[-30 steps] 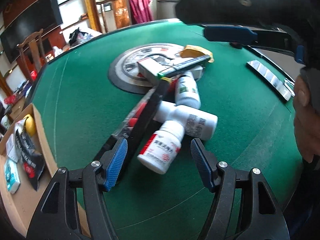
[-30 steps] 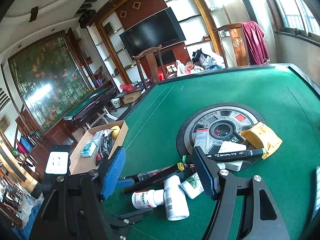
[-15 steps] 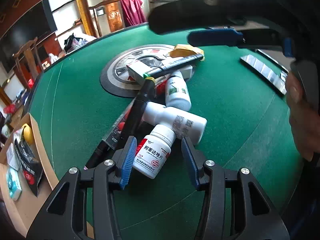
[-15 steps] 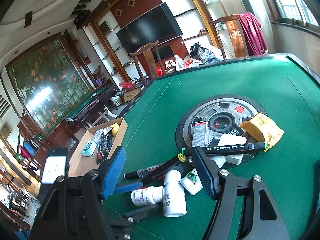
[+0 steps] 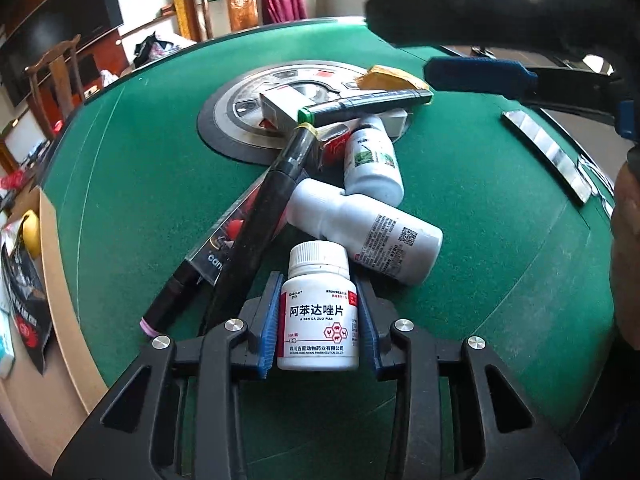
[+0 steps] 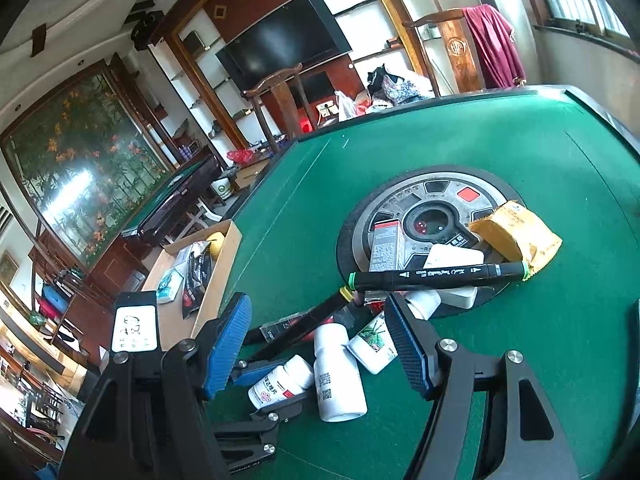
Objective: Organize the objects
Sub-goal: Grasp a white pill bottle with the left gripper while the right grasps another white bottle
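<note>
A small white pill bottle with a red-and-white label sits between the blue pads of my left gripper, whose jaws are closing and touch both of its sides. The right wrist view shows the same bottle lying on the green felt inside those fingers. Beyond it lie two more white bottles, black markers, small boxes and a yellow packet. My right gripper hangs open above this pile with nothing between its fingers.
The green table has a round grey centre disc. An open cardboard box with packets and a yellow fruit stands off the table's left edge. A metal strip lies at the right. A person's hand is at the right border.
My left gripper has come forward around the red-labelled bottle and its jaws have narrowed onto it. The right gripper has stayed open over the pile, barely shifting.
</note>
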Tool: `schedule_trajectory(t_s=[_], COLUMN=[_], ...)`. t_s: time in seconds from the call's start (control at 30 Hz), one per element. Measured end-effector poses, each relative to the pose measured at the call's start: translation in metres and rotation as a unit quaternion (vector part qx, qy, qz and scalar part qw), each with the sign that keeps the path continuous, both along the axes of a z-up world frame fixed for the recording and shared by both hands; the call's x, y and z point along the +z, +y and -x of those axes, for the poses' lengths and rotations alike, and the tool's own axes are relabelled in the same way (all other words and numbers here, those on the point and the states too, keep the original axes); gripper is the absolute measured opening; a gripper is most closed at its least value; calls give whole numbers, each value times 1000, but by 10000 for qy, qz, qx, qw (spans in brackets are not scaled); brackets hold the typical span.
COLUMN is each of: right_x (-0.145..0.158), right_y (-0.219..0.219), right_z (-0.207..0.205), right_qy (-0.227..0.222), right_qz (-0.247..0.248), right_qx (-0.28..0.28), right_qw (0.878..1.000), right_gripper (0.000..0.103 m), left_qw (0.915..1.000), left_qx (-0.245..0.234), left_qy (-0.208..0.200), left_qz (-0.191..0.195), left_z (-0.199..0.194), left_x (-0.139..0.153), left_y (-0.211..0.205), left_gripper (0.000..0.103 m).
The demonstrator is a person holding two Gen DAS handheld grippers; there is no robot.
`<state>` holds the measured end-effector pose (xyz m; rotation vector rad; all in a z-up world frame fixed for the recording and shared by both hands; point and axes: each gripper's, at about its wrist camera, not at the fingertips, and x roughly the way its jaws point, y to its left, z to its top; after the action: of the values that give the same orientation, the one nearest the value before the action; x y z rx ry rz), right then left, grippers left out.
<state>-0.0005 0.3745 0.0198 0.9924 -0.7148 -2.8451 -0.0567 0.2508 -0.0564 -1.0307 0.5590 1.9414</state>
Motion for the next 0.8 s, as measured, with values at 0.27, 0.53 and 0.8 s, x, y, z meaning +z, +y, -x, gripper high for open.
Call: schedule_trajectory(t_s=[0.27,0.53,0.8], right_x=[-15,-42,-55], right_y=[-16,-40,-40], right_z=[6,14,20], right_qy=[-535,-1142,-1322], right_qz=[-198,-660,-789], right_qx=[563,864,756], right_qw=[9968,9875,9852], right_gripper=[69,49,44], left_qw=[9959,9952,9951], left_qx=[877,938,949], left_qy=[-122,-82,-1], left_qz=[-196,-278,-264], left_z=[23,25,23], left_x=[1,-1,-2], left_y=[-40,-44,-43], left_gripper=[34,34,34])
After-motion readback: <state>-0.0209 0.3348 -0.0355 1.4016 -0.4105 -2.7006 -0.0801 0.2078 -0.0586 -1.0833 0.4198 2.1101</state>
